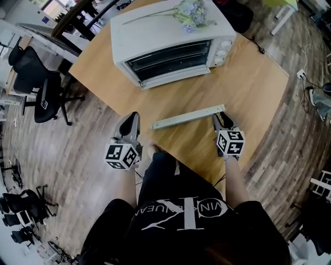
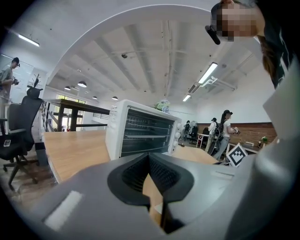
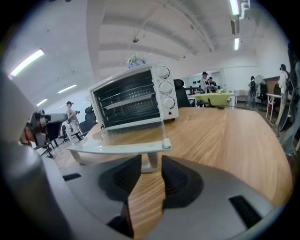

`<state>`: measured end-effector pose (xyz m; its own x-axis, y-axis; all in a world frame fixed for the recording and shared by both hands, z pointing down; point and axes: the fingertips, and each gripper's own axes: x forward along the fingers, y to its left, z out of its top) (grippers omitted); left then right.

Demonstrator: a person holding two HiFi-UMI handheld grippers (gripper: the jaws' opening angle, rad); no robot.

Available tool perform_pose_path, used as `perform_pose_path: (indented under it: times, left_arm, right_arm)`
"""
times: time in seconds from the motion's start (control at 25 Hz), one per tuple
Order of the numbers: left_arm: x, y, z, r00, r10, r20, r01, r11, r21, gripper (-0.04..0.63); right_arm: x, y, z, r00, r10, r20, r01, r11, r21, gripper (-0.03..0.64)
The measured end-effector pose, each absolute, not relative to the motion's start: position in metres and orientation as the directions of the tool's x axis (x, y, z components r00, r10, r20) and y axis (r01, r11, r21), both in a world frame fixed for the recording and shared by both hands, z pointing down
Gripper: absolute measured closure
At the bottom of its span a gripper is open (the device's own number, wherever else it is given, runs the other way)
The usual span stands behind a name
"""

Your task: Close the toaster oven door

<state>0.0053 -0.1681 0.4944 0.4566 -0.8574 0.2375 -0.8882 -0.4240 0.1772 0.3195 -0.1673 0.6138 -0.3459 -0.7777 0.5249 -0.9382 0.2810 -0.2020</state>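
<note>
The white toaster oven (image 1: 170, 41) stands at the far side of the wooden table (image 1: 248, 88). Its glass door (image 3: 126, 138) hangs fully open, lying flat, with the pale handle bar (image 1: 189, 117) toward me. My right gripper (image 1: 221, 118) sits at the bar's right end. In the right gripper view the jaws stand a little apart, open (image 3: 151, 164), with a handle post (image 3: 150, 161) just beyond them and nothing gripped. My left gripper (image 1: 131, 118) hovers left of the bar, past the table's edge. It is shut (image 2: 150, 157) and empty, pointing at the oven (image 2: 145, 133).
A spray of pale flowers (image 1: 191, 13) lies on the oven's top. Black office chairs (image 1: 39, 88) stand on the wooden floor to the left. People (image 2: 224, 131) stand far off in the room. A cable (image 1: 258, 47) runs off the table's right side.
</note>
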Motion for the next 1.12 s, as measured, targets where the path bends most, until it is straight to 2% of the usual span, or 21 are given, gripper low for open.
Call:
perform_pose_path:
  times: [0.32, 0.68, 1.12]
  left_arm:
    - [-0.009, -0.152, 0.502, 0.408, -0.871, 0.274, -0.911, -0.372, 0.175, 0.584]
    - [-0.045, -0.157, 0.495, 0.363, -0.894, 0.264, -0.93, -0.327, 0.17, 0.584]
    - [-0.04, -0.184, 0.485, 0.433, -0.872, 0.23, -0.899, -0.4, 0.177, 0.584]
  right_arm:
    - [0.314, -0.178, 0.62, -0.358, -0.748, 0.559, -0.93, 0.338, -0.143, 0.518]
    - [0.314, -0.18, 0.611, -0.307, -0.776, 0.551, -0.945, 0.319, -0.077, 0.52]
    - [0.315, -0.188, 0.559, -0.282, -0.823, 0.494, -0.954, 0.296, -0.053, 0.523]
